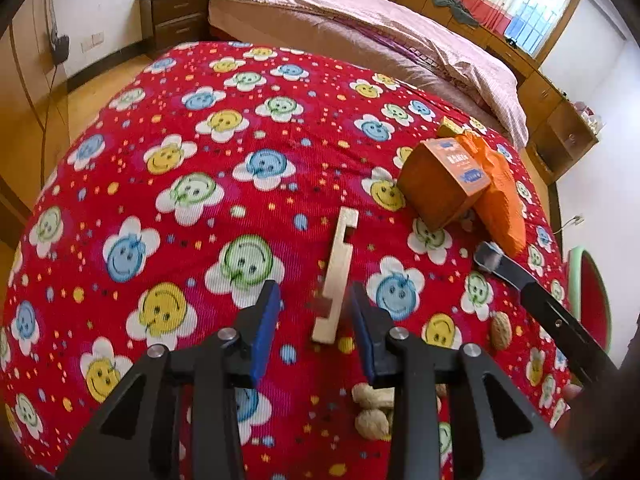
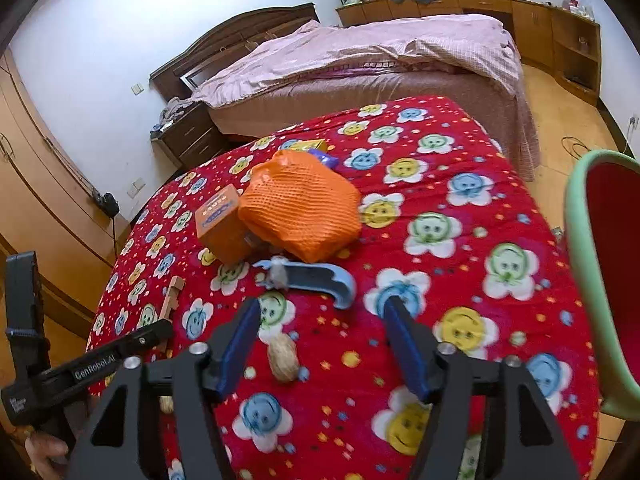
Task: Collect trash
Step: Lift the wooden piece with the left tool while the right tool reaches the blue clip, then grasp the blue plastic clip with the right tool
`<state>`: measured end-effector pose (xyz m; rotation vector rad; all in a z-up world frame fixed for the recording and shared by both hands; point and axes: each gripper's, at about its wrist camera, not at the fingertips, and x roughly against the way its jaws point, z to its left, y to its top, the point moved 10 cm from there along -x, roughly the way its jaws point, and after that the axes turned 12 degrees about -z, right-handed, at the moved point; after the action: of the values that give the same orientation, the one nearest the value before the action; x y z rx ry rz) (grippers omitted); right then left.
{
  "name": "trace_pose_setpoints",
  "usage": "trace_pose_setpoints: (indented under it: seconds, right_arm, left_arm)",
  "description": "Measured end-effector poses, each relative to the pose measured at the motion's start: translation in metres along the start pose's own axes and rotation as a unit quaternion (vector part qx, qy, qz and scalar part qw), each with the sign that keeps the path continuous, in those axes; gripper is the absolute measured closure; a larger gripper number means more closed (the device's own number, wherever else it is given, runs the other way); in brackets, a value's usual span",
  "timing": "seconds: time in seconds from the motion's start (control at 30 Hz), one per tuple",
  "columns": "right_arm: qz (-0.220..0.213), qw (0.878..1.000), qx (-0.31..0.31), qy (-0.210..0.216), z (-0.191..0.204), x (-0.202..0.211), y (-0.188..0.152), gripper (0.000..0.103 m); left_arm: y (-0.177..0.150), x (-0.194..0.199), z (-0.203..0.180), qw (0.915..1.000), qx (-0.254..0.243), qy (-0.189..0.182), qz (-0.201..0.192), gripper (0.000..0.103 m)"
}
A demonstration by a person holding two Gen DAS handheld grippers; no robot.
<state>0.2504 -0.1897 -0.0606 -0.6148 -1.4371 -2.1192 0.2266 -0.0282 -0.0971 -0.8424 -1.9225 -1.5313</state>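
A table under a red smiley-flower cloth [image 1: 200, 140] holds the trash. My left gripper [image 1: 316, 300] is open, its blue pads on either side of a pale wooden strip [image 1: 336, 276] lying on the cloth; the strip also shows in the right wrist view [image 2: 170, 300]. My right gripper [image 2: 320, 312] is open and empty above a walnut [image 2: 283, 362], just short of a light blue plastic piece [image 2: 316, 278]. An orange box [image 1: 444, 182] and an orange mesh bag [image 2: 300, 204] lie beyond. More nuts [image 1: 372, 408] lie under the left gripper.
A green-rimmed red bin [image 2: 600, 280] stands at the table's right edge. A bed with a pink quilt [image 2: 360, 52] is behind the table. A dark nightstand [image 1: 176, 16] and wooden cabinets [image 2: 560, 36] line the walls.
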Motion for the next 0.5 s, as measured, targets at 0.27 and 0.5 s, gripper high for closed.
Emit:
trace_pose_setpoints:
  seconds: [0.27, 0.5]
  right_arm:
    - [0.006, 1.000, 0.000, -0.018, 0.017, -0.029, 0.000, 0.024]
    - [-0.007, 0.996, 0.033, -0.077, 0.018, -0.042, 0.002, 0.038]
  left_arm:
    - [0.003, -0.004, -0.003, 0.9995, -0.024, 0.016, -0.012, 0.068]
    - [0.002, -0.003, -0.004, 0.9993, -0.029, 0.015, -0.018, 0.083]
